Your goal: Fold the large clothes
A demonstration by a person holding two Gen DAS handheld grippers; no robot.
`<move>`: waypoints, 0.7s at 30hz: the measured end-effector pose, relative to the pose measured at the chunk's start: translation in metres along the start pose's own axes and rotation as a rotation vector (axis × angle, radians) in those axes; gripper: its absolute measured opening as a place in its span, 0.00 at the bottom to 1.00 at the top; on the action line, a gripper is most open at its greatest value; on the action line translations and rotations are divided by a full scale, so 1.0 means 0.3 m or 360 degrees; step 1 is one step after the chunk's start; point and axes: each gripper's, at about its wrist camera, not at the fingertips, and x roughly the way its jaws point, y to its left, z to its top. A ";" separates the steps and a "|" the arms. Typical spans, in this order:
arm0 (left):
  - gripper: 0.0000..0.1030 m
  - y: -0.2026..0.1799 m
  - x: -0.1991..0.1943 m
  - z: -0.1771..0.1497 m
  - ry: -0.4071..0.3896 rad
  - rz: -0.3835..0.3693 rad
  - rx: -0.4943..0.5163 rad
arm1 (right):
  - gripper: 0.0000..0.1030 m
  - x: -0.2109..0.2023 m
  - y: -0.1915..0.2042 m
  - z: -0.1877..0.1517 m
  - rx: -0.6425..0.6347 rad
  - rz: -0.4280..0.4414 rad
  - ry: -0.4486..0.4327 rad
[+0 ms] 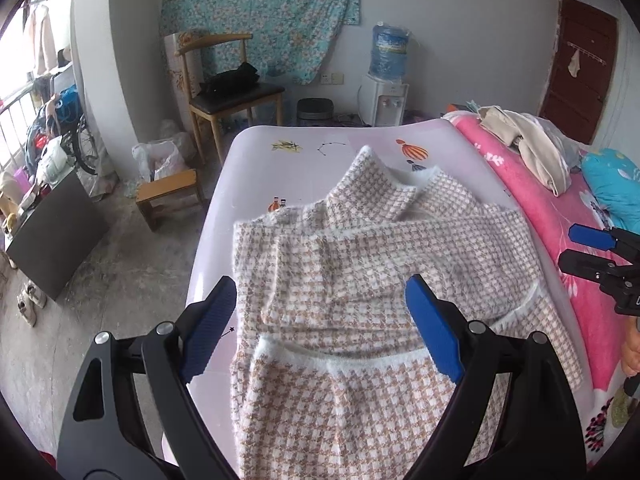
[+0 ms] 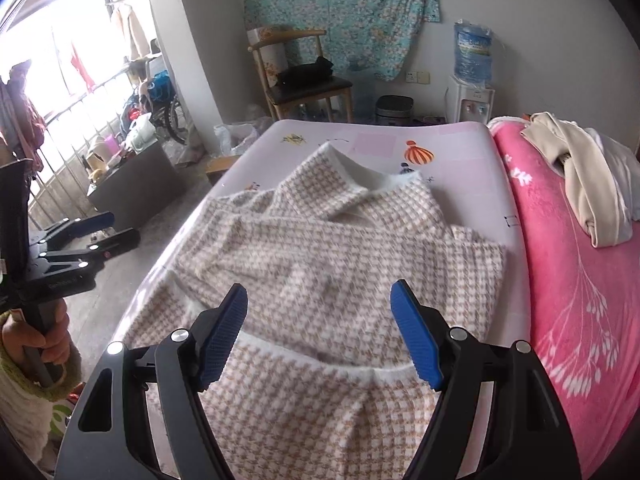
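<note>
Houndstooth jacket (image 1: pixel 360 264), beige and white with fuzzy white trim, lies partly folded on the pale pink printed bed sheet (image 1: pixel 248 160), collar toward the far end and sleeves crossed over the chest. Over its near left part hangs the left gripper (image 1: pixel 320 320), tilted steeply down, blue pads spread wide with nothing between them but air above the cloth. A hand (image 2: pixel 44 340) in a fuzzy cuff grips its handle at the left edge of the right wrist view. To the right, the right gripper (image 2: pixel 320 328) hangs at a like downward tilt over the jacket's middle, jaws released and holding nothing. The jacket's near hem runs out of both pictures, so how far it is folded I cannot tell. On the far right a pink flowered blanket (image 2: pixel 580 280) carries a crumpled cream garment (image 2: pixel 588 184). Beyond the bed stand a wooden chair (image 1: pixel 228 92), a water dispenser (image 1: pixel 386 96) and a hanging floral cloth (image 1: pixel 260 12).
</note>
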 end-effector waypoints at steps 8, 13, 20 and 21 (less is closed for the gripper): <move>0.80 0.022 -0.044 0.016 -0.0014 0.0042 -0.0054 | 0.70 -0.010 0.018 0.022 0.0006 0.0067 -0.0011; 0.80 0.019 -0.051 0.050 -0.0034 0.0068 -0.0025 | 0.70 0.012 0.012 0.049 0.0000 0.0084 0.0002; 0.80 0.002 0.037 0.150 -0.0059 0.0008 0.0029 | 0.70 0.086 -0.028 0.141 -0.0031 0.0082 0.0034; 0.80 0.002 0.055 0.169 -0.0065 -0.0012 0.0026 | 0.70 0.097 -0.047 0.161 -0.0027 0.0076 0.0037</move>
